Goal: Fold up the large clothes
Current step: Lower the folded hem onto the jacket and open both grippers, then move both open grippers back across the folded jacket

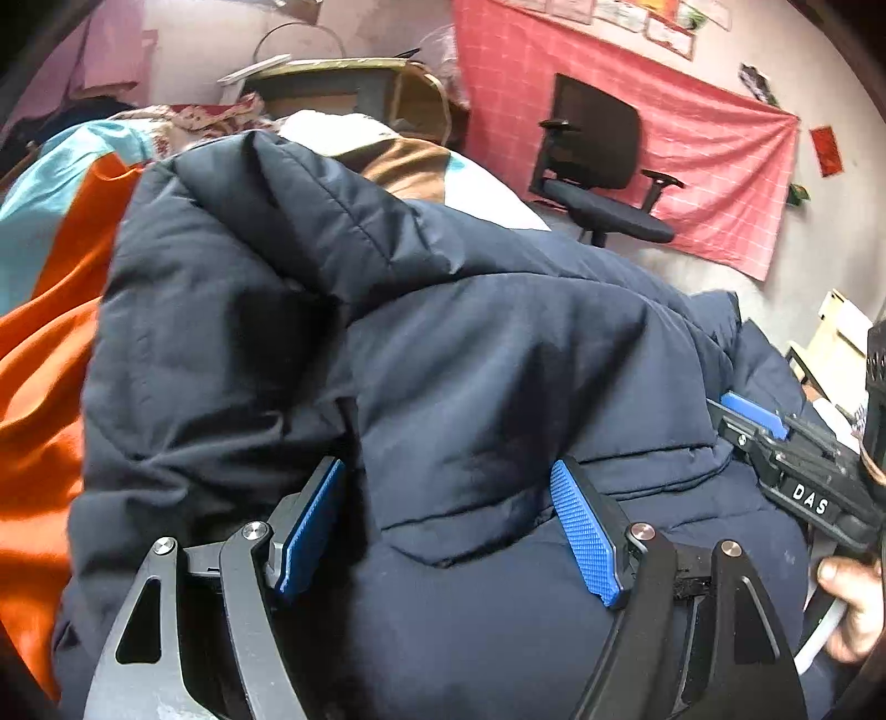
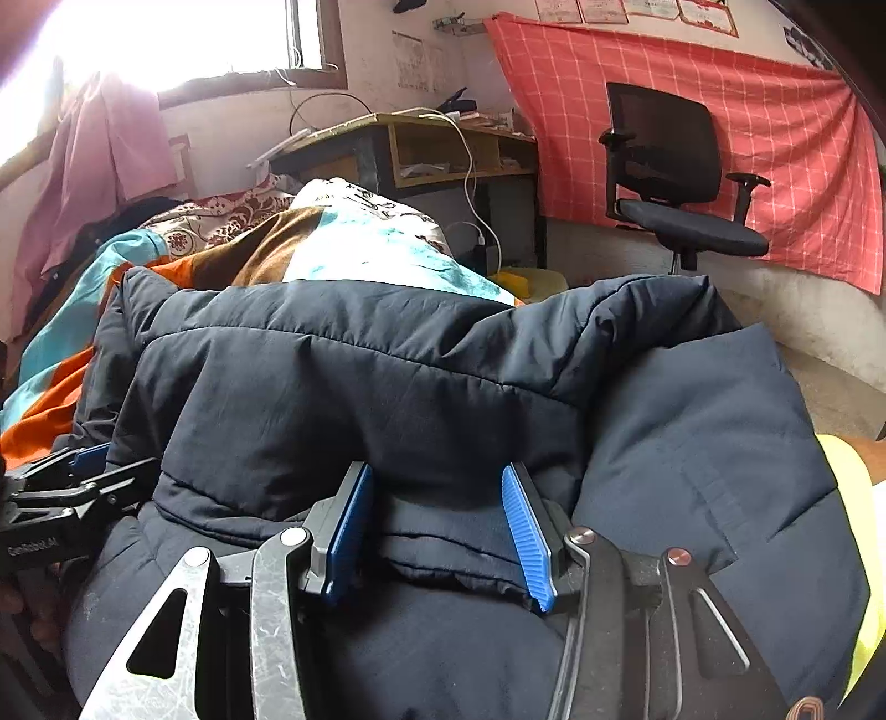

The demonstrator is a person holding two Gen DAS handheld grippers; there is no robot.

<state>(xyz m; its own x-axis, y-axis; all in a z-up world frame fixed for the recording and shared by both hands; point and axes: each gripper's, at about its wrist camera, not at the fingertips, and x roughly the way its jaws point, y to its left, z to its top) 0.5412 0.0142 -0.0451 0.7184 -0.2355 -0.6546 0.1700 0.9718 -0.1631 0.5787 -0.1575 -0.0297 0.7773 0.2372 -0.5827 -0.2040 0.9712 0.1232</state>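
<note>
Plainly, "DAS" reads on the right gripper (image 1: 764, 426), "GenRobot.AI" on the left gripper (image 2: 88, 459); both jaws stand wide around folds of the jacket (image 1: 443, 343), its edges cut off.

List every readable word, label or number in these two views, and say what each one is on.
"DAS": white letters on the right gripper body, in the left wrist view.
"GenRobot.AI": on the left gripper body, small, roughly legible.
Papers on the wall above the red cloth: too blurred to read.
</note>
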